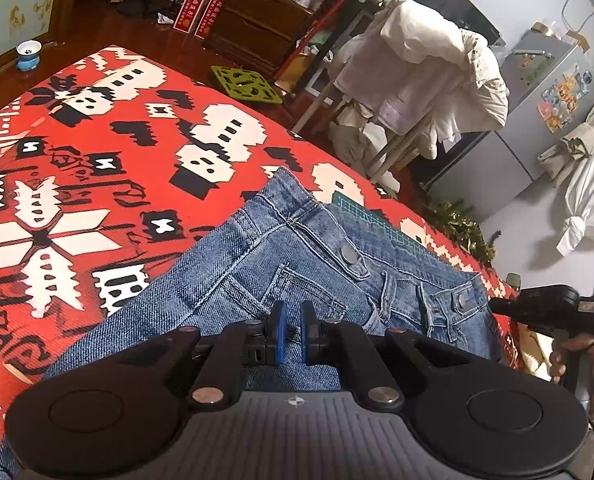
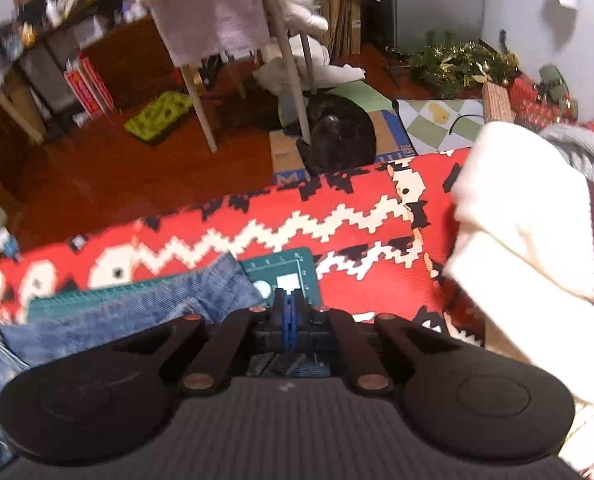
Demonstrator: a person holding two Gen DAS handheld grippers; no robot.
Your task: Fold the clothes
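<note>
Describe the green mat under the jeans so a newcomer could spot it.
Start at the red patterned blanket. On it lie blue jeans, and the dark green cutting mat pokes out beneath them. Its pale ruler markings set it apart.

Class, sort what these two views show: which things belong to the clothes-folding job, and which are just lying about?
Belongs to the job:
jeans
left gripper
right gripper
white folded garment

Just lying about:
green cutting mat
pet bowl
green trivet
tinsel garland
</note>
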